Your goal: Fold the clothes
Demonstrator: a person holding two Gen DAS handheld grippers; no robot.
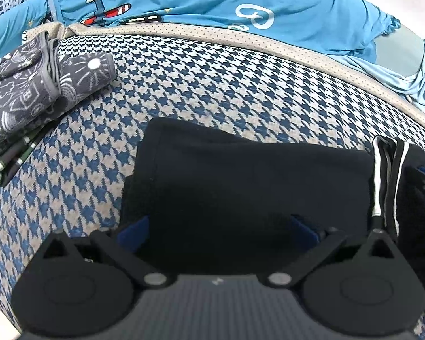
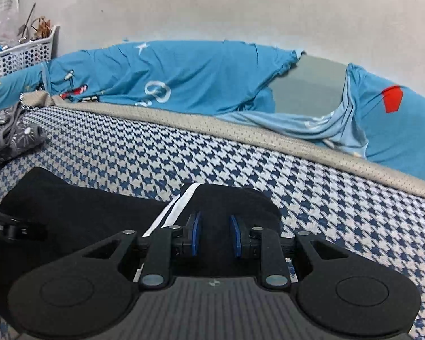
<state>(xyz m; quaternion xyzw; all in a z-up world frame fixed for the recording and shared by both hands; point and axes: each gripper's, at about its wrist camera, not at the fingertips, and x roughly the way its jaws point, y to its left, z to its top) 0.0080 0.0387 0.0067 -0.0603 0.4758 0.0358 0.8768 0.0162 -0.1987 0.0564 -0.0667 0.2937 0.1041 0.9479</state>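
Observation:
A black garment [image 1: 240, 187] with white side stripes [image 1: 378, 178] lies folded on the houndstooth bed cover [image 1: 184, 90]. My left gripper [image 1: 218, 233] points down onto it, its blue pads [image 1: 133, 233] wide apart and the black cloth bulging between them without being pinched. In the right wrist view, my right gripper [image 2: 215, 233] is shut on a thick fold of the black garment [image 2: 85, 215] at its striped end [image 2: 181, 201]. The same striped end stands raised at the right of the left wrist view. Part of the left gripper [image 2: 11, 225] shows at the left edge.
A folded grey patterned garment [image 1: 28, 90] lies at the left on a green striped one [image 1: 11, 161]. A rumpled blue printed sheet [image 2: 184, 76] runs along the back by the wall. A white perforated basket [image 2: 19, 53] stands at the far left.

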